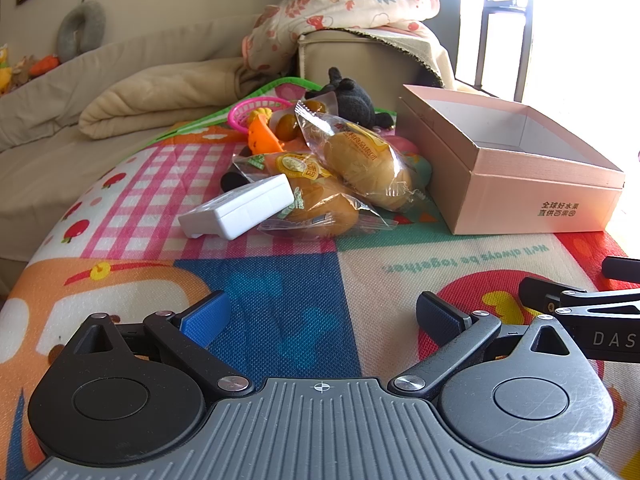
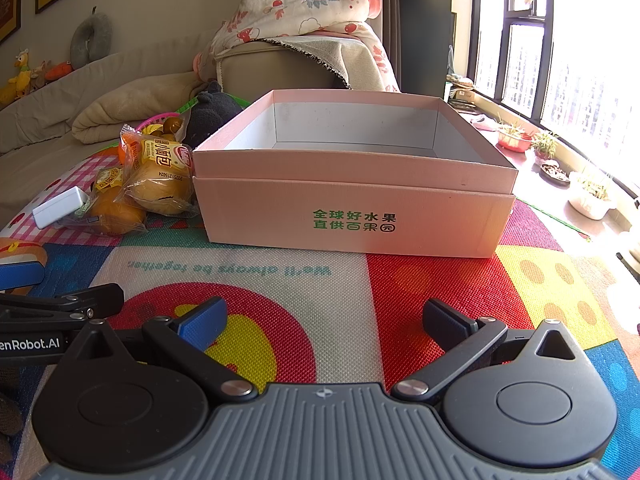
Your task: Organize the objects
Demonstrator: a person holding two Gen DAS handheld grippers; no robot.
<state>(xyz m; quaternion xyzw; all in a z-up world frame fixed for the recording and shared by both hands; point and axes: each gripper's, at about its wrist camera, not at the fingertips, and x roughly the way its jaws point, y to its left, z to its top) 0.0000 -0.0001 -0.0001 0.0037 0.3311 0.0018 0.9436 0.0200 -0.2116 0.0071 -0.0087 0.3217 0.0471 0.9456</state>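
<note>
Left tongs [image 1: 323, 316] spread wide, nothing between the pads, hovering low over the play mat [image 1: 288, 312]. Right tongs [image 2: 325, 320] likewise wide apart and holding nothing, facing the pink box [image 2: 352, 216]. Box sits on the mat, top open; inside looks bare as far as visible, though the near wall hides the front part of the floor. Green print on its front.

Pile of things lies left of the box on the mat: two wrapped buns [image 1: 360, 160], the nearer one partly under the other; a white case [image 1: 240, 208] leaning on the nearer bun. Behind them an orange toy [image 1: 262, 136], a pink basket [image 1: 256, 110] mostly hidden by the pile, and a black plush [image 1: 352, 96] cut off by the upper bun's wrapper. Small dark-yellow round items in wrap behind the buns, hard to identify. A dark object just left of the buns is mostly covered, can't tell what.

Sofa [image 1: 60, 120] behind, folded beige blanket [image 1: 160, 96] on it, floral quilt [image 1: 340, 4] over the armrest. Window side blown out by glare. Each view's edge catches part of the other tool.
</note>
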